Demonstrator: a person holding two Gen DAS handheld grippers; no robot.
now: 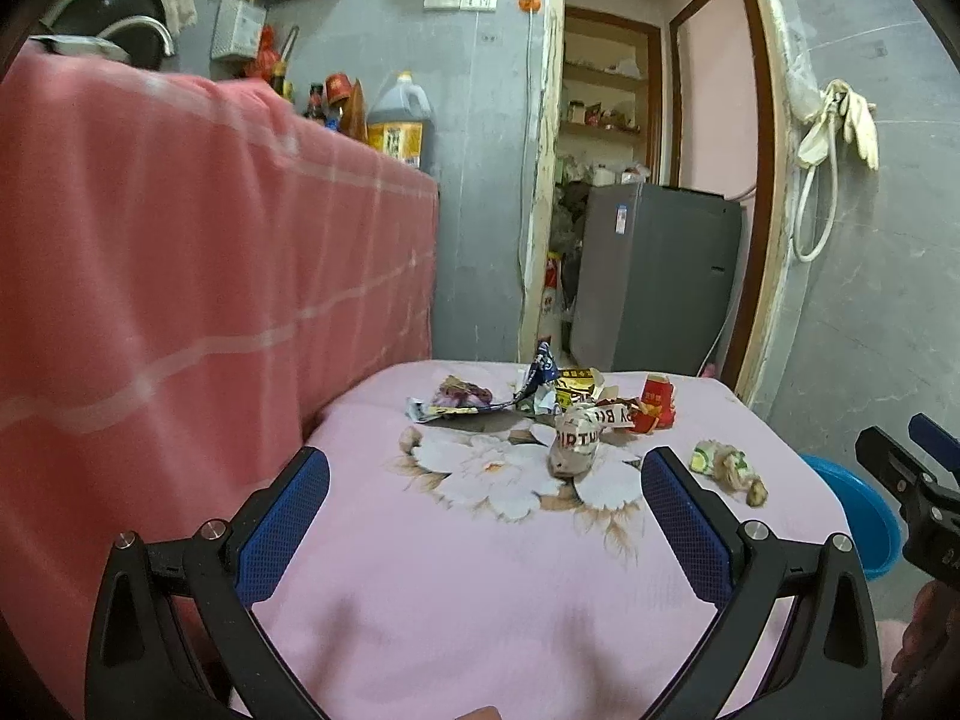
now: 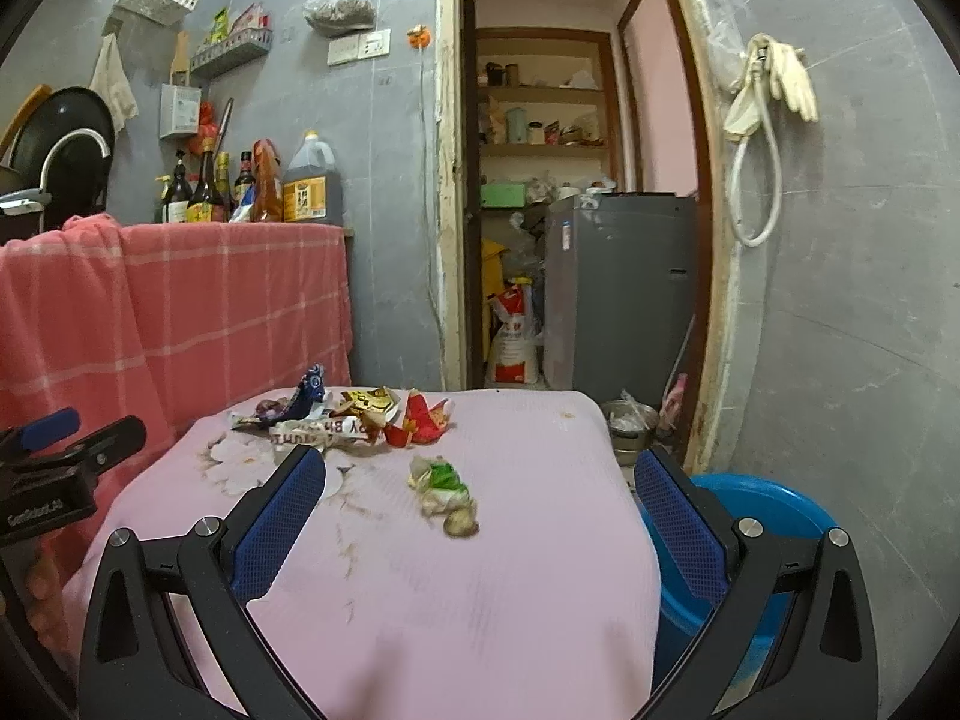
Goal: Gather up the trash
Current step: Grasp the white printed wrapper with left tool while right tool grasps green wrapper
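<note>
Crumpled wrappers lie on a pink flowered cloth over a table. A pile at the far side holds a purple and blue wrapper, a white printed paper and a red wrapper. A green and beige wrapper lies apart to the right. My left gripper is open and empty above the near cloth. My right gripper is open and empty, with the green wrapper between its fingers further ahead.
A blue plastic basin stands on the floor right of the table. A pink checked cloth covers a counter at left, with bottles on it. A grey appliance stands in the doorway behind.
</note>
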